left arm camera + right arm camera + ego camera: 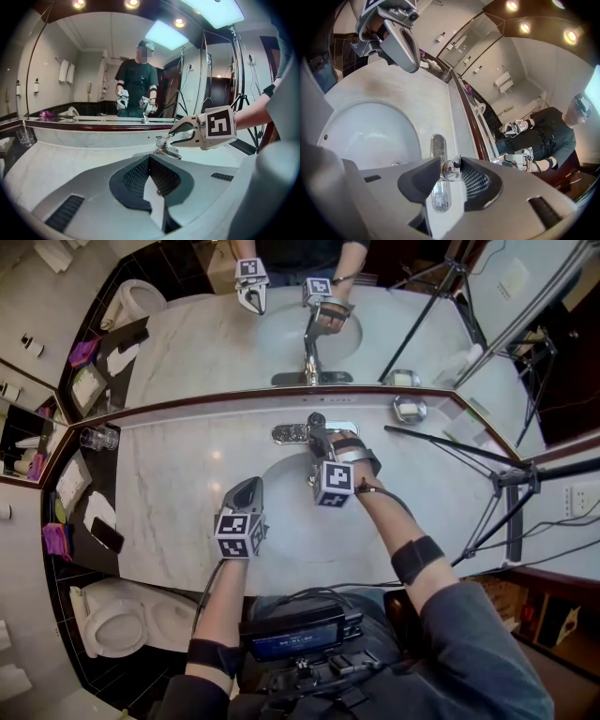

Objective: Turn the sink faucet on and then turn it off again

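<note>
My right gripper (449,163) was clamped on the faucet handle (451,171) behind the sink basin (365,136). The pads caught only its rounded chrome tip, so I judged it might slip when levered. I counted one faucet (286,433), one basin and two grippers, with my left gripper (246,495) closed and empty in front of the basin.

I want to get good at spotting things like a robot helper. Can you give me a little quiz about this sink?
1. True or false: the left tool is gripping the faucet handle.
2. What sits between the right tool's jaws? A a sponge, B the faucet handle, C a toothbrush.
3. Fill in: the left tool's jaws are ___.
Key: 1 false; 2 B; 3 together.
</note>
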